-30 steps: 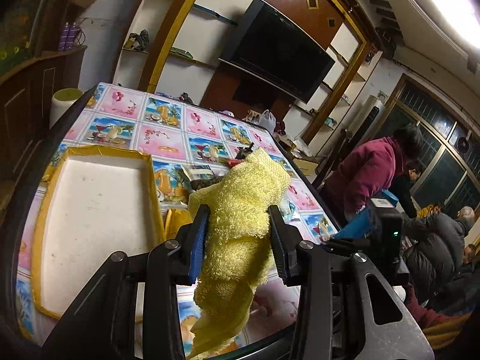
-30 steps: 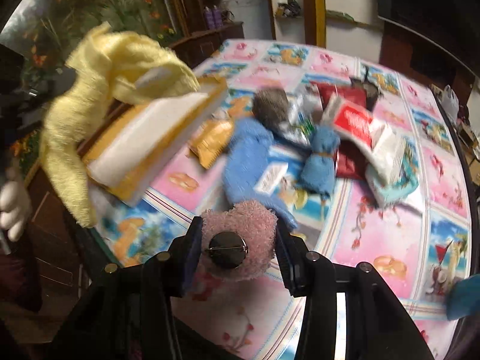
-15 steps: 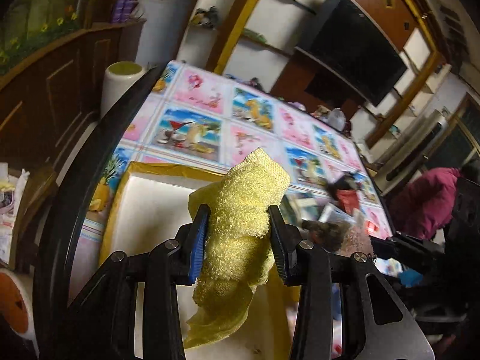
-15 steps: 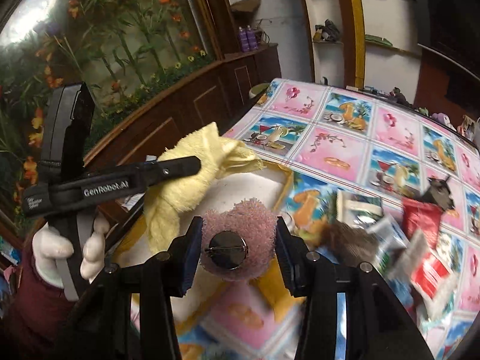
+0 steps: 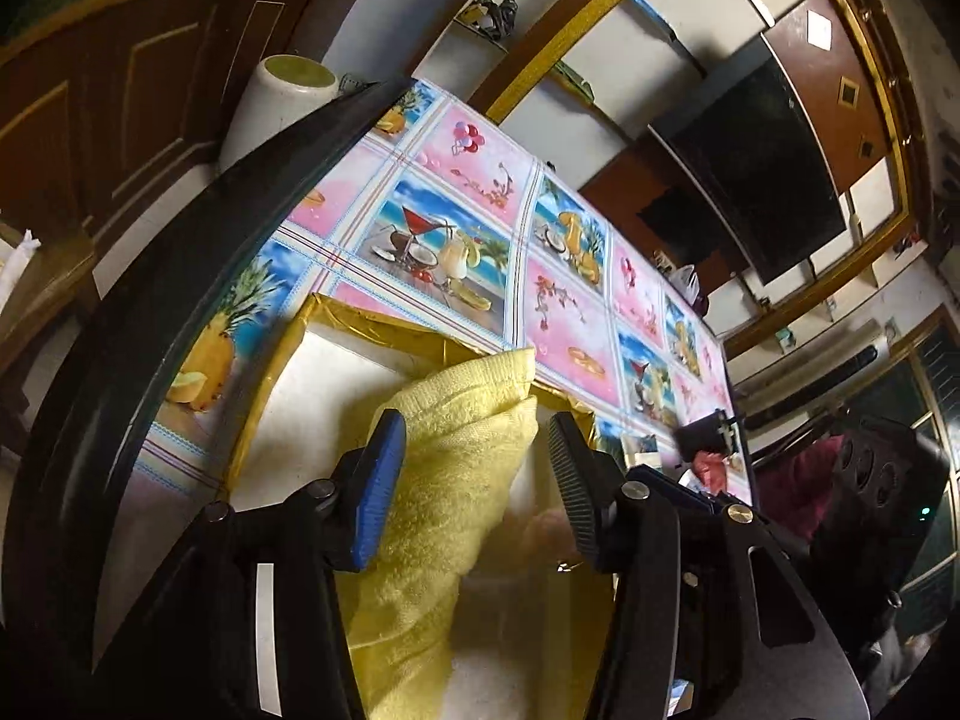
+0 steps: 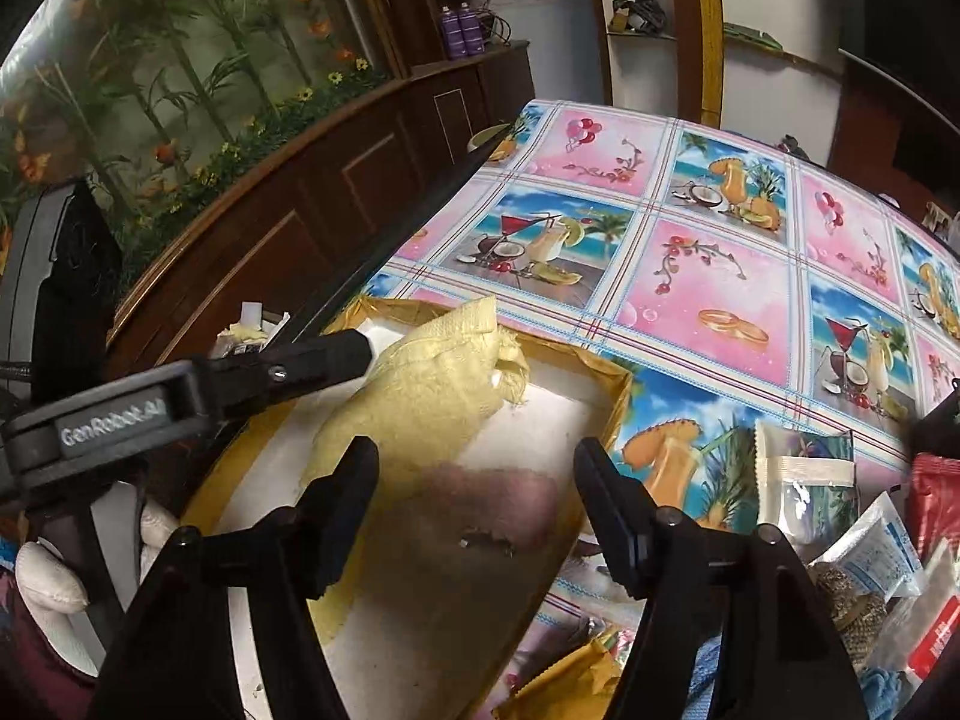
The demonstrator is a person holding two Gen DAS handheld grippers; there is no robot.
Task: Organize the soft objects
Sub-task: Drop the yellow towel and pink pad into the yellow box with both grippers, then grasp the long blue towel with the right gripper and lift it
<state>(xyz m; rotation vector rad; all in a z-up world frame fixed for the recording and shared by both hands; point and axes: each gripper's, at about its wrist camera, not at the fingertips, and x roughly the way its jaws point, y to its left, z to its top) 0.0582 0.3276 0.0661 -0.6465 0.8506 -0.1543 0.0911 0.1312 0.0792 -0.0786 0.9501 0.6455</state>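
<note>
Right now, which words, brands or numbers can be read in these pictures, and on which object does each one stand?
"GenRobot.AI": on the label of the left tool, seen from the right wrist view.
Print on the white packet and the blue-and-white sachet: too small and blurred to read.
Nothing readable in the left wrist view.

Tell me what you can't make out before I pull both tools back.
- Pink toy: motion-blurred in right wrist view; whether it rests in the tray is unclear.
- Yellow towel's lower end: left wrist view, hidden behind the left tool.
- Packets: cut off at right wrist view's edge.
</note>
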